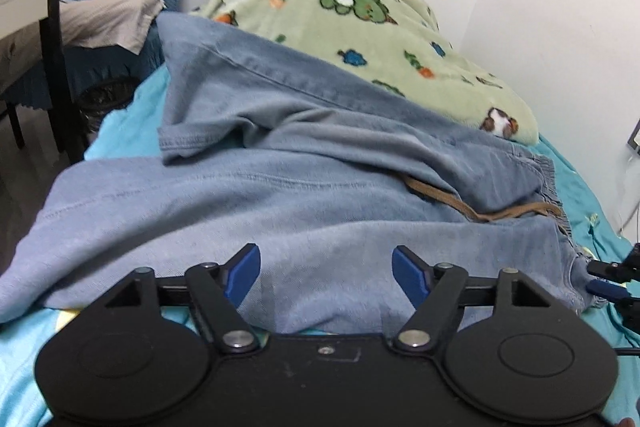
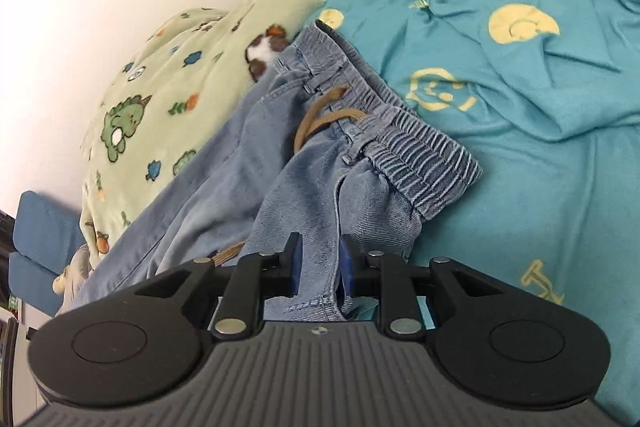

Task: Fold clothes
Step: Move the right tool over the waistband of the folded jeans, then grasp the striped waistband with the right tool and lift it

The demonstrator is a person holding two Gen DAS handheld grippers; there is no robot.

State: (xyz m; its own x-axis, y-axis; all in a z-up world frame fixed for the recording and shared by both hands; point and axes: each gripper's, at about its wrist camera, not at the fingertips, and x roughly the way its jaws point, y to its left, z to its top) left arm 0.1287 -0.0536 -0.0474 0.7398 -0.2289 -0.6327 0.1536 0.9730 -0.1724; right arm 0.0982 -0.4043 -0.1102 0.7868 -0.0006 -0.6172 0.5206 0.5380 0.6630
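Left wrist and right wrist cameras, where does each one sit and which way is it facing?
Left wrist: sits on the left gripper, jaws open, low over the jeans, facing the blanket and wall; the right gripper shows at the edge.
Right wrist: sits on the right gripper, jaws shut on the jeans, facing the waistband and sheet.
Shared: jeans, brown drawstring, blanket, sheet.

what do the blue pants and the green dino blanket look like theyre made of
Pants: seemingly light, faded denim, shown by diagonal twill weave, stitched seams and gathered elastic waistband.
Blanket: probably plush fleece, given its fuzzy, matte nap and soft printed edges.
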